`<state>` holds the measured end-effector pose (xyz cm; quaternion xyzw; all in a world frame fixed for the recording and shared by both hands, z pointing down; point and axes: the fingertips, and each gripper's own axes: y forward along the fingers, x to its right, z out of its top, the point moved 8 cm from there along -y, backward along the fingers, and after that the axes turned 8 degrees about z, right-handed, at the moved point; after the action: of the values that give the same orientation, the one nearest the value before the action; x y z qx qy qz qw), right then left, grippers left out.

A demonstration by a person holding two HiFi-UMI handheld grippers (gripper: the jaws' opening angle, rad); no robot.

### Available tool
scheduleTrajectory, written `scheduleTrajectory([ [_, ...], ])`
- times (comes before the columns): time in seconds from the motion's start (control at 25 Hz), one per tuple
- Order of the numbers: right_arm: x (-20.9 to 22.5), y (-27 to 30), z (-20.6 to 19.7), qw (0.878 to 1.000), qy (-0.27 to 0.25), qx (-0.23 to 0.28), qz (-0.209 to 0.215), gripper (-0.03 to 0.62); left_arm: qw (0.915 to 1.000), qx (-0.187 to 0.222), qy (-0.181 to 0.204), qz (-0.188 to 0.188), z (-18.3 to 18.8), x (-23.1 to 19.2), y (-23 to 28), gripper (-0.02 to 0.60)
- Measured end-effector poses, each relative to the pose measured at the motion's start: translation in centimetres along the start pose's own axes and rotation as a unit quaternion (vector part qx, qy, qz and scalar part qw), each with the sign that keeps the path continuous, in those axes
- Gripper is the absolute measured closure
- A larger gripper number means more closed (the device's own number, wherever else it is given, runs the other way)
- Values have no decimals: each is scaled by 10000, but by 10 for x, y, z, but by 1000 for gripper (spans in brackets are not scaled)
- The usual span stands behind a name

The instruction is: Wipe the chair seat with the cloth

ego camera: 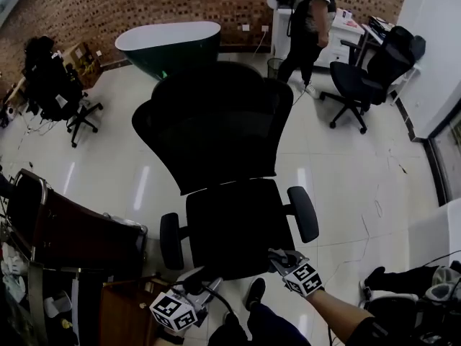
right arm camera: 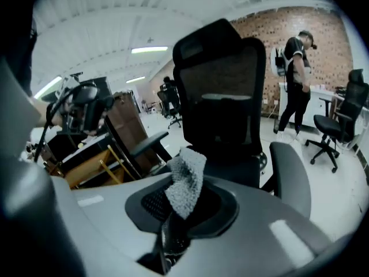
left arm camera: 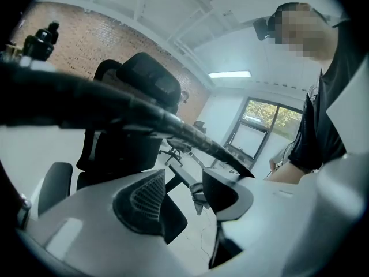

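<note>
The black office chair [ego camera: 216, 128] stands in the middle of the head view, its seat [ego camera: 234, 225] facing me. My right gripper [ego camera: 288, 262] is at the seat's front right corner, shut on a grey knitted cloth [right arm camera: 185, 180] that sticks up from between its jaws [right arm camera: 181, 203]. The chair's backrest [right arm camera: 222, 91] and right armrest [right arm camera: 291, 175] lie just beyond the cloth. My left gripper [ego camera: 198, 283] hangs below the seat's front left edge, off the seat. Its jaws [left arm camera: 184, 203] stand apart with nothing between them. A black cable [left arm camera: 173, 123] crosses the left gripper view.
Brown wooden furniture [ego camera: 79, 236] crowds the near left. A dark green bathtub [ego camera: 169, 45] is behind the chair. A person [ego camera: 310, 20] stands at the back beside a second office chair [ego camera: 367, 71]. A third chair [ego camera: 54, 85] is far left. My shoe [ego camera: 253, 292] is under the seat's front.
</note>
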<state>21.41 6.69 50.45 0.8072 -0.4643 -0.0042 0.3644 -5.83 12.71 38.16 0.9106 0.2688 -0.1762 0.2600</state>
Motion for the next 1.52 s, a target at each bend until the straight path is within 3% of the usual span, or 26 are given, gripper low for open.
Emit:
scheduleTrajectory([
  [0.2, -77, -74, 47, 9911, 178, 1320, 46, 542, 9990, 267, 329, -171, 1, 42, -67, 359],
  [0.4, -187, -156, 54, 9734, -21, 2293, 20, 542, 9957, 510, 662, -396, -20, 96, -154, 359],
  [0.6, -294, -237, 26, 9609, -107, 2768, -53, 542, 9921, 766, 850, -508, -52, 159, -246, 359],
  [0.76, -349, -286, -3, 9564, -296, 2904, -7, 542, 9919, 801, 900, -405, -83, 186, -294, 359],
  [1.0, -384, -339, -27, 9430, -488, 3290, 100, 545, 9895, 1176, 835, -121, -80, 214, -323, 359],
  [1.16, -394, -357, -24, 9469, -740, 3122, 197, 545, 9874, 1310, 890, -65, -69, 239, -326, 359],
  [1.52, -403, -371, -35, 9377, -932, 3315, 464, 545, 9852, 1462, 897, -37, -91, 265, -330, 359],
])
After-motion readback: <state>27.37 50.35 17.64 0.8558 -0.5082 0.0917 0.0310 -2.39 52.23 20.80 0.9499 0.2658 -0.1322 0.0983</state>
